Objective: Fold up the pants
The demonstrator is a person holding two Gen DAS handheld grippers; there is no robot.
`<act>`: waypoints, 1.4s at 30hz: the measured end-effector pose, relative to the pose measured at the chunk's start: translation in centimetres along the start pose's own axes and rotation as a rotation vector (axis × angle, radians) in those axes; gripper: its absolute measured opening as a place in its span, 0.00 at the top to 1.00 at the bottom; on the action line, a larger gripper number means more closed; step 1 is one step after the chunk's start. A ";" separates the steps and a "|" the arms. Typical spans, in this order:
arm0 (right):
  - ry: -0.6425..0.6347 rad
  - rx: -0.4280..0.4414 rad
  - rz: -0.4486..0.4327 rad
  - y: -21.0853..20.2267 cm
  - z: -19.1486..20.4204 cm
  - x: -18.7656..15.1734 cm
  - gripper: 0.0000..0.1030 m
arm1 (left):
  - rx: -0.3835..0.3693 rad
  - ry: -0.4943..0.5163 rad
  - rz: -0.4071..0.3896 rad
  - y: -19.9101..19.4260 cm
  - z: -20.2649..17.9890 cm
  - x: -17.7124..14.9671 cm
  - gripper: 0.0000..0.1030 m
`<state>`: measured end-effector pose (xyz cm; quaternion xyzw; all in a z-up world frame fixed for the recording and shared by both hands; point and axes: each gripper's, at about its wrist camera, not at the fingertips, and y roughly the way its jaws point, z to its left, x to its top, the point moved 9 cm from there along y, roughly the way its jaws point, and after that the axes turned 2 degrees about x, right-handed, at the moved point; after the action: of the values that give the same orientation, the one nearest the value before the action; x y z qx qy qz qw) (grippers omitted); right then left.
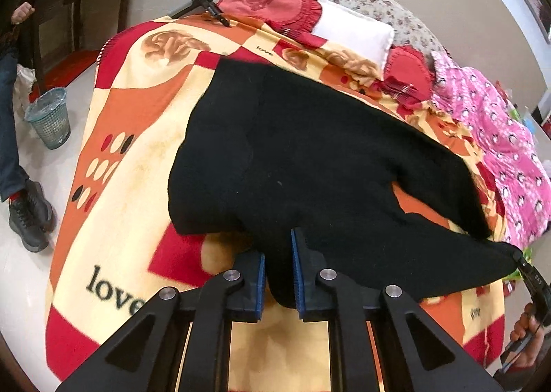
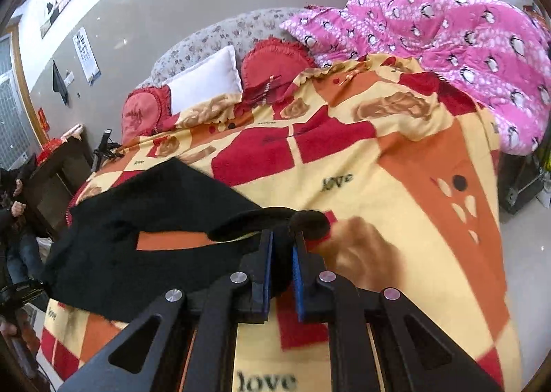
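Black pants [image 1: 310, 151] sprawling mid-frame on blanket [image 1: 137, 109]. Am pinching hem in left gripper [image 1: 279, 268], jaws nearly closed; right gripper [image 2: 282, 264] likewise clamping other leg. Fabric looking soft, limp, light; gripping edges seems best.

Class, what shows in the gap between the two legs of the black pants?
Bare orange blanket between the pants legs, in both wrist views.

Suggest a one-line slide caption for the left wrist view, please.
Left gripper shut on the black pants, spread over a patterned blanket on the bed.
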<state>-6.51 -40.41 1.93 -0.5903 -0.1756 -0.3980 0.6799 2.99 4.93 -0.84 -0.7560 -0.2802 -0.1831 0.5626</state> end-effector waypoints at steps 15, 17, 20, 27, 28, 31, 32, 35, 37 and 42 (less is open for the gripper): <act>-0.009 -0.107 0.139 3.0 -3.2 -4.7 0.91 | 0.003 -0.022 0.047 0.3 1.1 -1.5 0.89; -0.011 -0.083 0.111 1.6 -2.8 -3.8 0.91 | -0.004 -0.011 0.040 -0.7 0.9 -2.0 0.89; -0.027 -0.087 0.095 0.6 -2.6 -3.3 0.90 | -0.009 -0.009 0.048 -1.1 1.3 -3.3 0.88; -0.057 -0.224 0.210 3.7 -4.4 -6.2 0.75 | -0.003 -0.081 0.082 -1.6 4.3 -4.8 0.73; -0.055 -0.209 0.209 3.5 -4.2 -6.1 0.63 | 0.012 -0.068 0.071 -2.2 4.4 -4.5 0.73; -0.070 -0.218 0.155 1.8 -3.6 -4.9 0.42 | 0.087 -0.037 0.013 -4.7 4.4 -3.7 0.72; -0.073 -0.219 0.134 1.2 -3.3 -4.4 0.41 | 0.110 -0.029 -0.005 -5.3 4.4 -3.5 0.72; -0.062 -0.165 0.089 0.0 -1.3 -3.0 0.39 | 0.124 -0.011 -0.045 -6.4 3.7 -3.1 0.72; -0.085 -0.097 0.088 0.2 1.1 -2.8 0.39 | 0.127 -0.015 -0.043 -6.3 3.5 -3.1 0.72; -0.189 0.069 0.148 2.9 8.3 -4.3 0.39 | 0.155 -0.029 -0.019 -4.3 3.6 -3.4 0.70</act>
<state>-5.10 -31.19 -0.99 -0.6127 -0.2084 -0.2832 0.7077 -2.45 8.49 -0.72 -0.7099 -0.3086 -0.1552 0.6138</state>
